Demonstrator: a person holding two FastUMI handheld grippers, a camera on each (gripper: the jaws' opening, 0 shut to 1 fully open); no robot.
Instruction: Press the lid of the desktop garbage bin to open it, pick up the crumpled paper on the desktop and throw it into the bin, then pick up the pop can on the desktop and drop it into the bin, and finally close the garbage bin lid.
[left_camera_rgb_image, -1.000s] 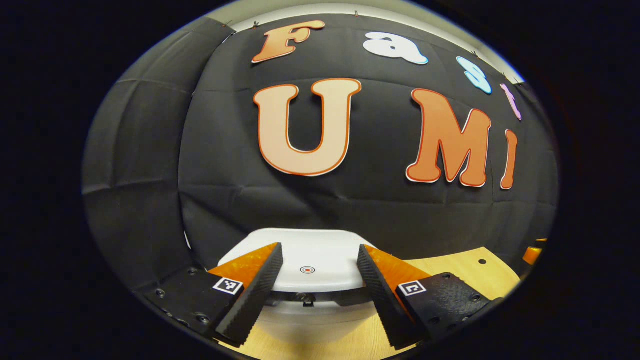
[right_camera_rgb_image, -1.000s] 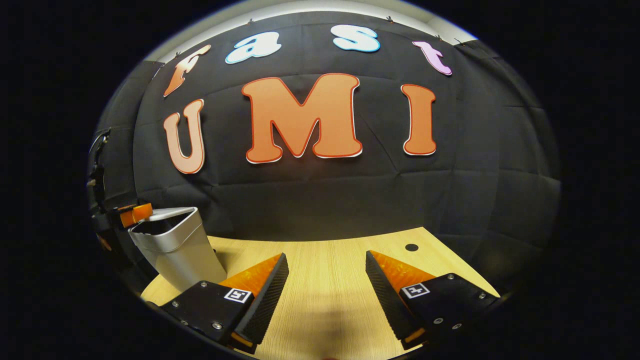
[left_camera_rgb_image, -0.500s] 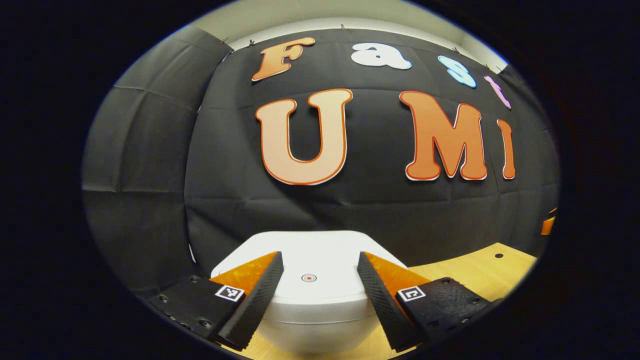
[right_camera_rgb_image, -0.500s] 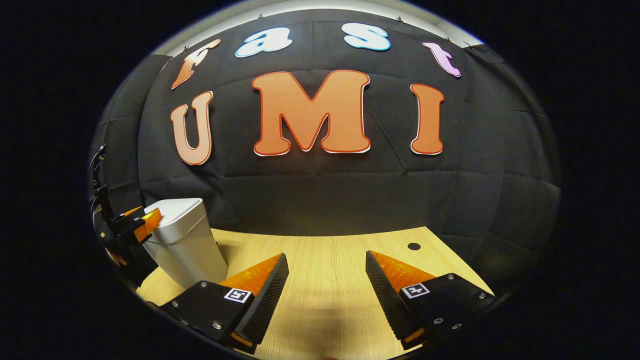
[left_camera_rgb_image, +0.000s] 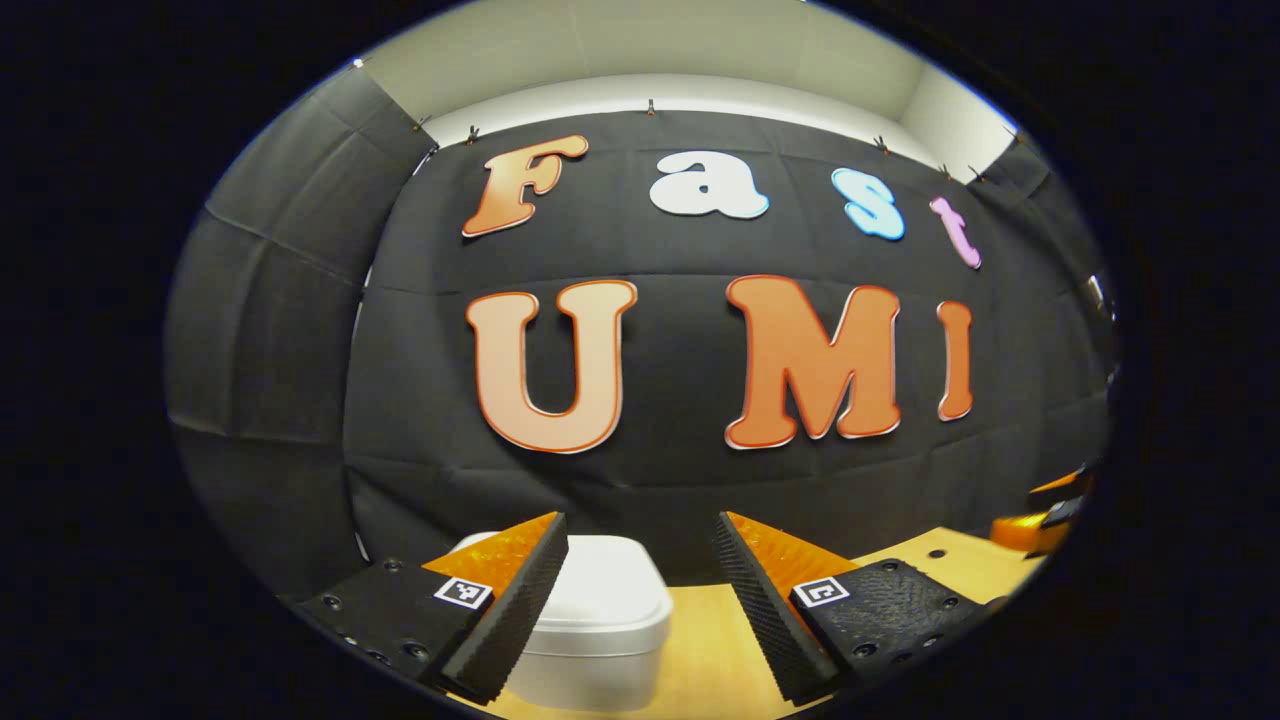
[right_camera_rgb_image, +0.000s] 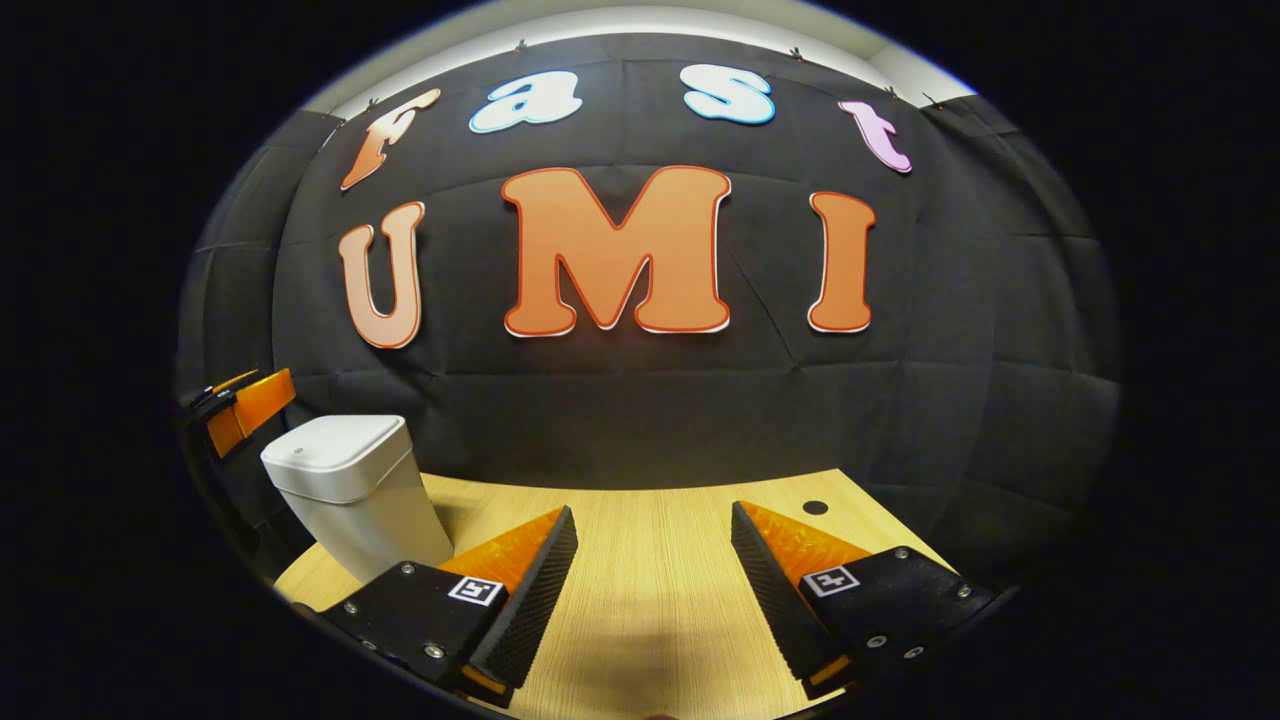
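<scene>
The white desktop bin (left_camera_rgb_image: 598, 630) stands on the wooden desk with its lid (left_camera_rgb_image: 610, 592) down flat. My left gripper (left_camera_rgb_image: 640, 560) hovers open above and behind the bin, holding nothing. In the right gripper view the same bin (right_camera_rgb_image: 350, 490) is at the left with its lid (right_camera_rgb_image: 335, 447) shut, and the left gripper (right_camera_rgb_image: 243, 408) hangs above and to its left. My right gripper (right_camera_rgb_image: 652, 550) is open over bare desk, nothing between its fingers. At the far right edge of the left gripper view, the right gripper (left_camera_rgb_image: 1045, 515) shows partly.
The light wooden desk (right_camera_rgb_image: 660, 530) runs to the black cloth wall. A small round hole (right_camera_rgb_image: 815, 507) sits in the desk near the back right; it is also in the left gripper view as the hole (left_camera_rgb_image: 935, 553).
The bin lid went from raised to fully down. My left gripper then lifted off the lid and pulled back and up. The right gripper barely moved.
</scene>
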